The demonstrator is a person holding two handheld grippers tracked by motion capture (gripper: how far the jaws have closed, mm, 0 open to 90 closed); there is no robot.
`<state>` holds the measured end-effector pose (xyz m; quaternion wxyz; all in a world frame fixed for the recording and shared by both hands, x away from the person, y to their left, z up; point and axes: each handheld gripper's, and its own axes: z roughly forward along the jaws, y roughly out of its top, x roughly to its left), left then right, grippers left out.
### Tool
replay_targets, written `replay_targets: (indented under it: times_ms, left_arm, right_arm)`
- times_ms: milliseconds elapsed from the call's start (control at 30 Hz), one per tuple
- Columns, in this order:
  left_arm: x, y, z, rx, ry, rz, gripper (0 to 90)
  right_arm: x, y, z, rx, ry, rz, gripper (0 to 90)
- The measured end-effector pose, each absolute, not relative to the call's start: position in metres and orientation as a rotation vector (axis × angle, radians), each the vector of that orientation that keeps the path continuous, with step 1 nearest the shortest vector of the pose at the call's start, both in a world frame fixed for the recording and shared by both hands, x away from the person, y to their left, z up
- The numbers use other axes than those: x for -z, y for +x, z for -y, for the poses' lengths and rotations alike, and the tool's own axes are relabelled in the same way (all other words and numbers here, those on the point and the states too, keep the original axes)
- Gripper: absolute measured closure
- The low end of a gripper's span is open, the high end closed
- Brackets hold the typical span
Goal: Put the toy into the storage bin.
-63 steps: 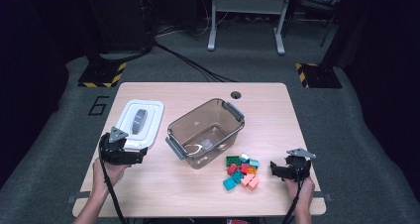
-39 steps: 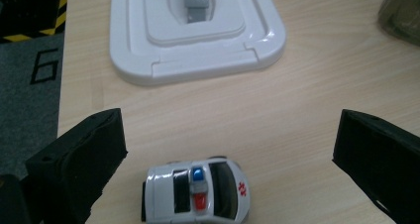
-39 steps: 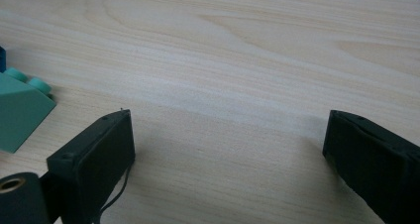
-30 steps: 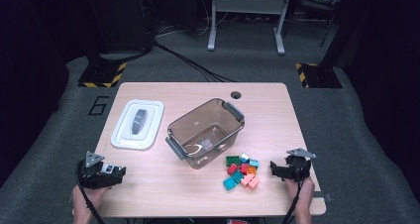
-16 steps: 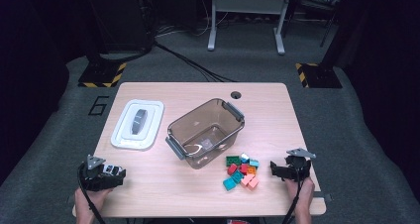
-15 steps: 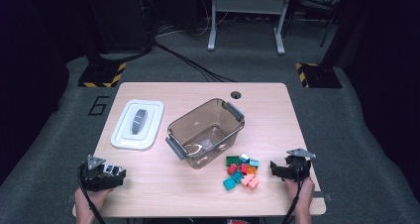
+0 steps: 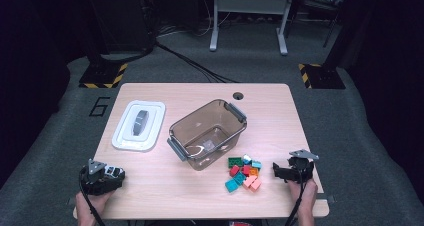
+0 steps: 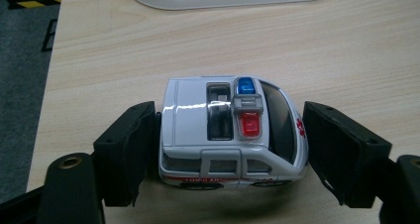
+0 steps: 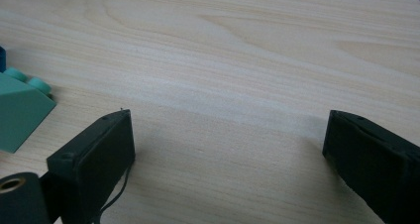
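Fingers (image 8: 130,149) astride toy ambulance (image 8: 230,130) in left gripper view

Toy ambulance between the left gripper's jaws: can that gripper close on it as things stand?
Probably yes. The toy ambulance sits on the table between the left gripper's jaws. One jaw is at its rear; the other stands a little off its front, with nothing between.

Dark room, light falls mostly on the wood surface (image 7: 200,93) with a round cable hole (image 7: 238,94). Grey carpet floor (image 7: 350,116), a "6" mark (image 7: 101,106) at left. Hazard-striped bases (image 7: 102,76) both sides, black cables (image 7: 190,61), grey metal stand (image 7: 247,21) behind.
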<state>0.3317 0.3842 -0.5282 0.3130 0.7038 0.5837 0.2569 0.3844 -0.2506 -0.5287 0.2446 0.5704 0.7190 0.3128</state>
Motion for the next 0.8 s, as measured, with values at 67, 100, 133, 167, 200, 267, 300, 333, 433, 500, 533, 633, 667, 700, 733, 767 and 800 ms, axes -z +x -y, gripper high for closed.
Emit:
replay_targets:
  times_ms: [67,100,133,167,200,267,300,333,433,500,533,633,667,700,733,767,800]
  left_arm:
    - [0.528,0.331,-0.385,-0.674,1.866,-1.53,24.5]
    - [0.528,0.331,-0.386,-0.677,1.866,-1.524,24.9]
    - [0.528,0.331,-0.386,-0.68,1.868,-1.521,25.1]
    - [0.528,0.331,-0.386,-0.68,1.87,-1.517,25.3]
    - [0.528,0.331,-0.386,-0.677,1.869,-1.516,25.4]
    - [0.528,0.332,-0.386,-0.667,1.866,-1.515,25.7]
    - [0.528,0.332,-0.386,-0.679,1.865,-1.509,25.8]
    - [0.528,0.332,-0.385,-0.679,1.864,-1.511,25.8]
    - [0.527,0.333,-0.384,-0.688,1.862,-1.504,25.9]
    - [0.524,0.333,-0.383,-0.679,1.864,-1.494,26.0]
    - [0.523,0.332,-0.383,-0.667,1.865,-1.494,25.9]
    - [0.518,0.333,-0.381,-0.663,1.857,-1.474,25.9]
    - [0.516,0.332,-0.38,-0.658,1.849,-1.473,25.9]
    - [0.514,0.332,-0.379,-0.653,1.85,-1.467,25.9]
    - [0.512,0.333,-0.379,-0.639,1.861,-1.46,25.9]
    - [0.511,0.333,-0.377,-0.64,1.849,-1.457,25.9]
    - [0.509,0.333,-0.376,-0.641,1.848,-1.449,25.9]
  right_arm:
    - [0.529,0.384,0.251,-0.854,1.557,-1.964,5.1]
    - [0.529,0.384,0.251,-0.853,1.556,-1.964,5.1]
    - [0.529,0.384,0.251,-0.854,1.557,-1.963,5.1]
    - [0.529,0.384,0.251,-0.853,1.555,-1.965,5.1]
    - [0.529,0.384,0.251,-0.854,1.557,-1.963,5.1]
    - [0.529,0.384,0.251,-0.854,1.557,-1.963,5.1]
    - [0.529,0.384,0.251,-0.853,1.556,-1.964,5.1]
    - [0.529,0.384,0.251,-0.854,1.557,-1.963,5.1]
    - [0.529,0.384,0.251,-0.854,1.556,-1.964,5.1]
    - [0.529,0.384,0.251,-0.854,1.557,-1.963,5.1]
    - [0.529,0.384,0.251,-0.853,1.556,-1.964,5.1]
    - [0.529,0.384,0.251,-0.854,1.557,-1.963,5.1]
    - [0.529,0.384,0.251,-0.854,1.557,-1.963,5.1]
    - [0.529,0.384,0.251,-0.854,1.557,-1.963,5.1]
    - [0.529,0.384,0.251,-0.854,1.557,-1.963,5.1]
    - [0.529,0.384,0.251,-0.854,1.557,-1.963,5.1]
    - [0.529,0.384,0.251,-0.854,1.558,-1.963,5.1]
